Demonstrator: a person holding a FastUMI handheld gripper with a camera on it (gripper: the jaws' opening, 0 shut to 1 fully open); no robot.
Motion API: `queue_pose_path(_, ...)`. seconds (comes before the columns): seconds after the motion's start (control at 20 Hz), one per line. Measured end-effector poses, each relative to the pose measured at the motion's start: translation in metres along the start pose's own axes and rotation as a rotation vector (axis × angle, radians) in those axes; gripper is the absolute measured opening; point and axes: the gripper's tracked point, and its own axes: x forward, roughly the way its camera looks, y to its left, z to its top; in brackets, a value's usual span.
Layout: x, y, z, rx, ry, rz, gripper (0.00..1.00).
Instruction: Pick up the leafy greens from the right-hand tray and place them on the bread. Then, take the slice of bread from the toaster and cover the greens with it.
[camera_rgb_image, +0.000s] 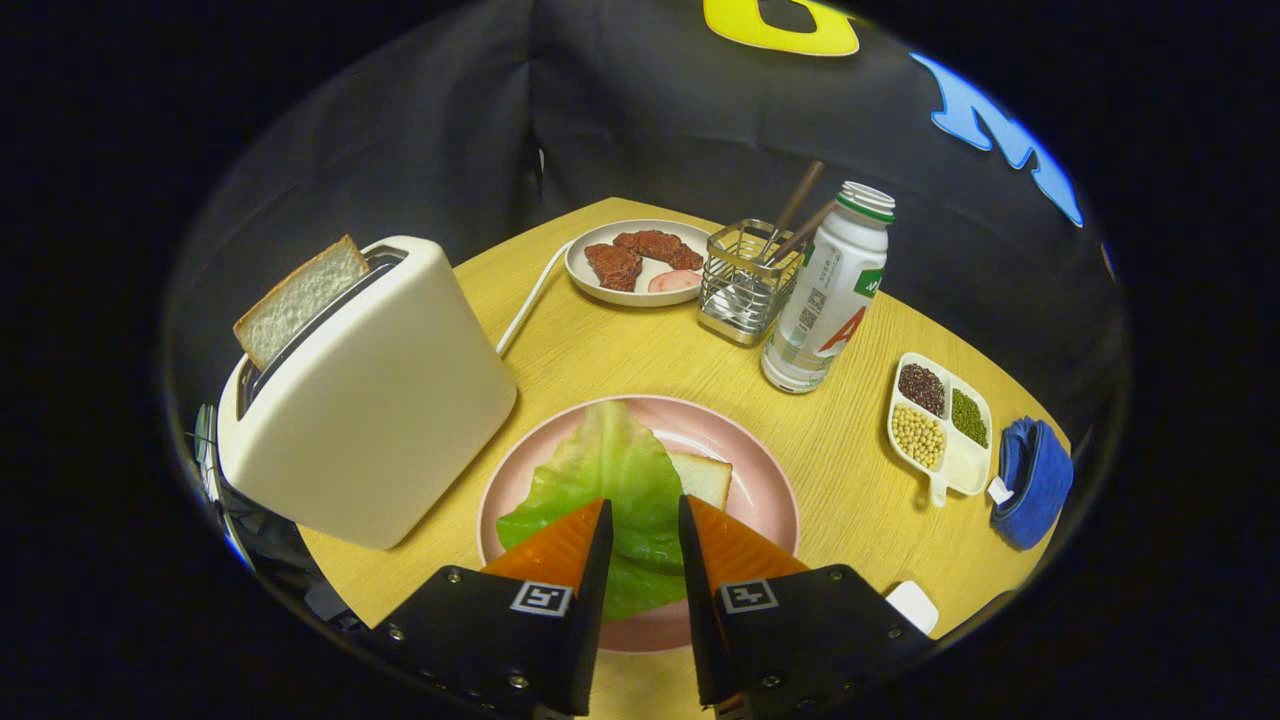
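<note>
The gripper (645, 510) hovers over the pink plate (760, 500), its fingers spread a little apart with nothing pinched between them. The lettuce leaf (610, 475) lies on the plate under and just ahead of the fingertips, covering most of a bread slice (705, 478) whose corner shows at the leaf's right edge. To the left the white toaster (370, 400) stands close to the plate's rim, a slice of toast (295, 297) sticking up from its slot. Bare yellow table (600, 350) lies open beyond the plate. Farther back sit a plate of meat (640, 262), a wire utensil holder (742, 283) and a drink bottle (825, 290); a bean dish (940, 425) and a blue cloth (1035, 480) are near the right edge.
</note>
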Motion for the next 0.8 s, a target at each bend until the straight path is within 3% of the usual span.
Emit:
queue_pose_path(0.5, -0.020, 0.017, 0.003, 0.050, -0.075, 0.012, 0.40)
queue_pose_path(0.8, -0.065, 0.048, 0.016, 0.064, -0.317, -0.009, 0.40)
